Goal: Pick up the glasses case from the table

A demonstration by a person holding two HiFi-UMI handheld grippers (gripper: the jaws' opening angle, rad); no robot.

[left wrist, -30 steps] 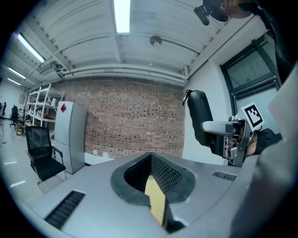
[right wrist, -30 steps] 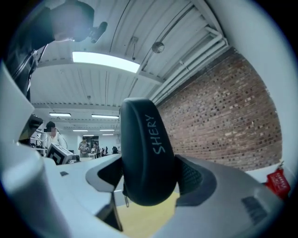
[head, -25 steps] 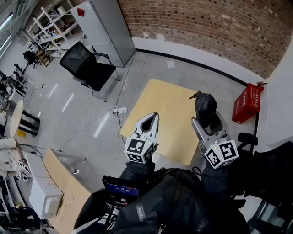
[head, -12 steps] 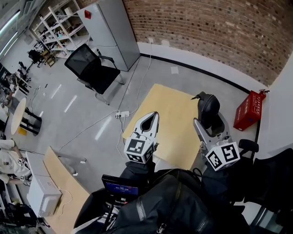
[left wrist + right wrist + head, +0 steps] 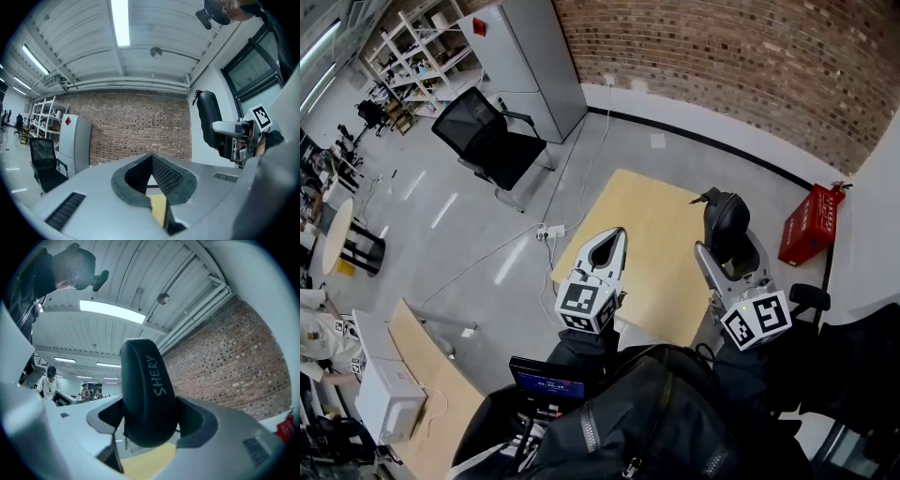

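Little has moved over the last second: the right gripper (image 5: 727, 246) keeps its place over the right edge of the table (image 5: 645, 217), and the scene has only slid slightly in the head view. Its jaws are clamped on the black glasses case (image 5: 148, 394), which stands on end between them with the lettering "SHERY" running up its face. Gripping across the narrow sides suits a rounded shell, since the pads meet its flatter flanks instead of the slippery dome. Yellow tabletop shows below the case in the right gripper view, so it seems lifted clear, though the gap itself is not visible. The left gripper (image 5: 152, 161) hangs over the near edge of the tabletop, well apart, its jaws brought together on nothing, probably parked out of the way because one gripper is enough.
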